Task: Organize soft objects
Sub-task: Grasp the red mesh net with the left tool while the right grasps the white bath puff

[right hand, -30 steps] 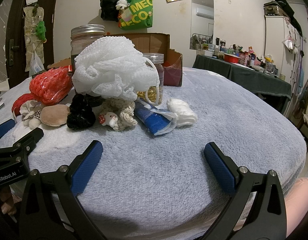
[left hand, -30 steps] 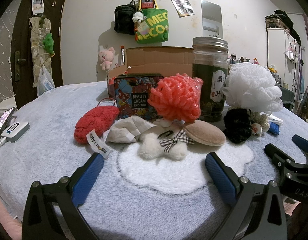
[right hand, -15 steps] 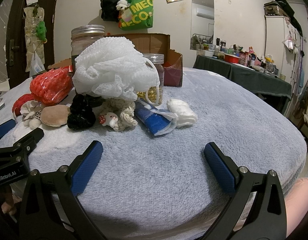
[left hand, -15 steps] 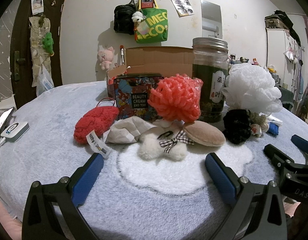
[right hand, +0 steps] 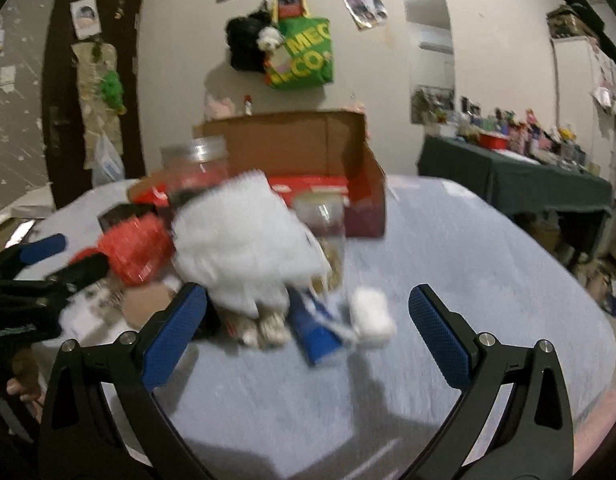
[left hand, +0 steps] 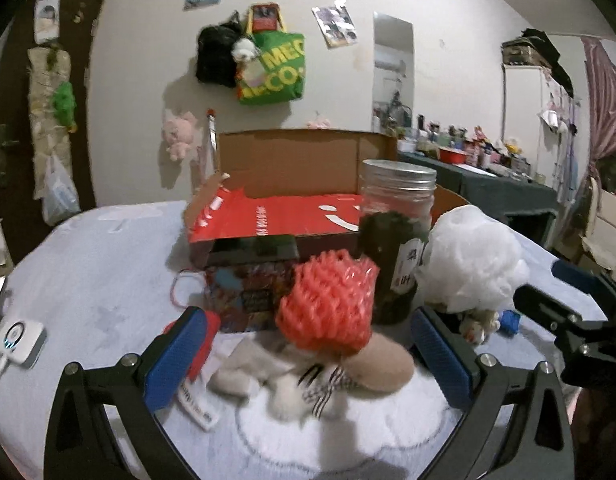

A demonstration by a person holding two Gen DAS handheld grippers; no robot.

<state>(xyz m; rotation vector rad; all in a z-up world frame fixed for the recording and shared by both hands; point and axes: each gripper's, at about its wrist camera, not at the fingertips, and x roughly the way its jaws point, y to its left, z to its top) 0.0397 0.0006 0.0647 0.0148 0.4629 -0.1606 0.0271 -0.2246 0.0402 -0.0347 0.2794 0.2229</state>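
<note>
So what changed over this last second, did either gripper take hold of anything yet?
No. Both grippers rose and pushed forward toward the pile: the left gripper now frames the red mesh ball, the right gripper the white bath pouf. Both are open and empty. The soft objects, jar and cardboard box lie as before.

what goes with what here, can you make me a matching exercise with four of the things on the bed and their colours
Things:
1. mesh bath pouf
2. foam net ball
3. round puff pad
4. cardboard box

Colours:
A. red inside, brown outside
B. white
C. tan
D. coral red

Pairs: 1-B, 2-D, 3-C, 4-A
</note>
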